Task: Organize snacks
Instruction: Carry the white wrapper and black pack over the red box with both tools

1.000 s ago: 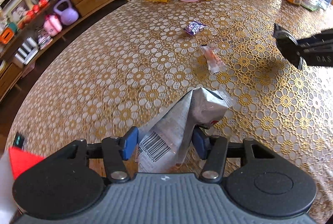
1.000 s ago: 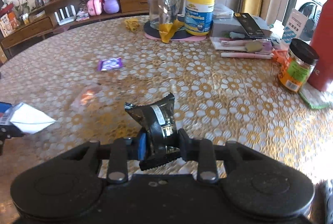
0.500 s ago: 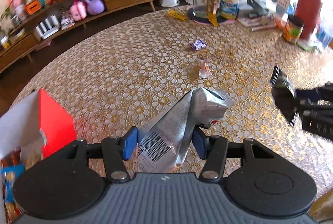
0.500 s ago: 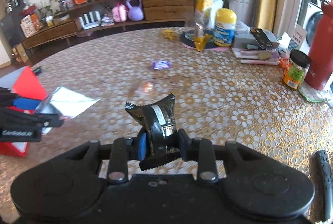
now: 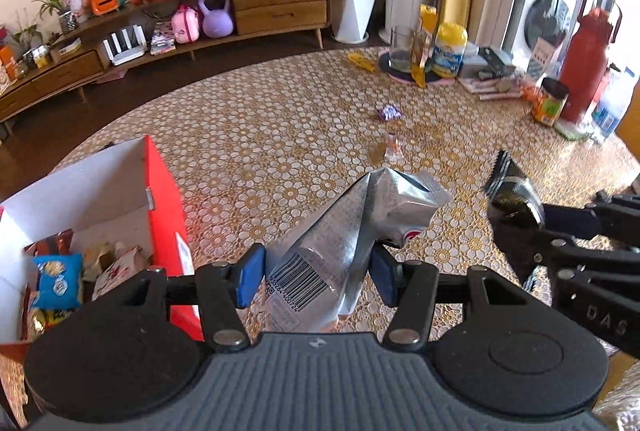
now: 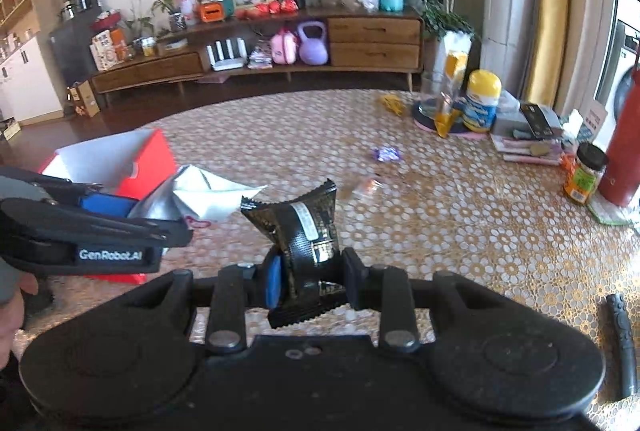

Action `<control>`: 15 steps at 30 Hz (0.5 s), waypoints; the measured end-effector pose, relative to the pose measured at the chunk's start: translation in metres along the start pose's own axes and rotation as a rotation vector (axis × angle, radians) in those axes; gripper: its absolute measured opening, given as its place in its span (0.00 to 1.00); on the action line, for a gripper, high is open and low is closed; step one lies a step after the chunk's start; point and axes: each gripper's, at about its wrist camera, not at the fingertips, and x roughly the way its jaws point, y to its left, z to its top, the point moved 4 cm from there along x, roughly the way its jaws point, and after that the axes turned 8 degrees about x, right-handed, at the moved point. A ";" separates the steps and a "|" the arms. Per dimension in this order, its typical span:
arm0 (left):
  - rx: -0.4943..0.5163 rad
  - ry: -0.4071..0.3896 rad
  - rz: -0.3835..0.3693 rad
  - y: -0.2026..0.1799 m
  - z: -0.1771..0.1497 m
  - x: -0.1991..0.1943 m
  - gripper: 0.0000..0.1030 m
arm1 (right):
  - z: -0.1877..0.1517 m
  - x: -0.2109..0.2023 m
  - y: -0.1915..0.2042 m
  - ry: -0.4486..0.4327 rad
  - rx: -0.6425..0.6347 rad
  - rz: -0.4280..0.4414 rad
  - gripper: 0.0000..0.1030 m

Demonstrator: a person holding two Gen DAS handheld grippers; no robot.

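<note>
Silver packet (image 5: 344,239) between left gripper (image 5: 316,277) pads (black packet (image 6: 308,231) likewise, right gripper (image 6: 312,281))

Two grippers: the left gripper (image 5: 316,273) at six o'clock in its own view, the right gripper (image 6: 310,281) likewise in its own.

Two snack packets held aloft: one silver packet (image 5: 348,231) and one black packet (image 6: 306,231).

One red box (image 5: 164,199) on the worktop (image 5: 280,135) at nine o'clock, with several snacks inside; their number cannot be told.

Two small wrapped snacks lie loose at twelve o'clock: one purple sweet (image 5: 389,112), one clear-wrapped sweet (image 5: 393,147).

One yellow wrapper (image 5: 361,62), one drinking glass (image 5: 400,49), one yellow-lidded tub (image 5: 450,55), one small jar (image 5: 550,102) and one red flask (image 5: 585,65) at one to two o'clock.
</note>
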 end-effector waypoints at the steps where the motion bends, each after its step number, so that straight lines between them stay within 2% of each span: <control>1: -0.008 -0.008 0.005 0.002 -0.002 -0.006 0.54 | 0.000 -0.004 0.005 -0.005 -0.003 0.006 0.28; 9: -0.096 -0.040 0.036 0.028 -0.014 -0.044 0.54 | 0.003 -0.021 0.050 -0.032 -0.042 0.050 0.28; 15: -0.171 -0.043 0.078 0.062 -0.026 -0.061 0.54 | 0.003 -0.025 0.090 -0.043 -0.081 0.076 0.28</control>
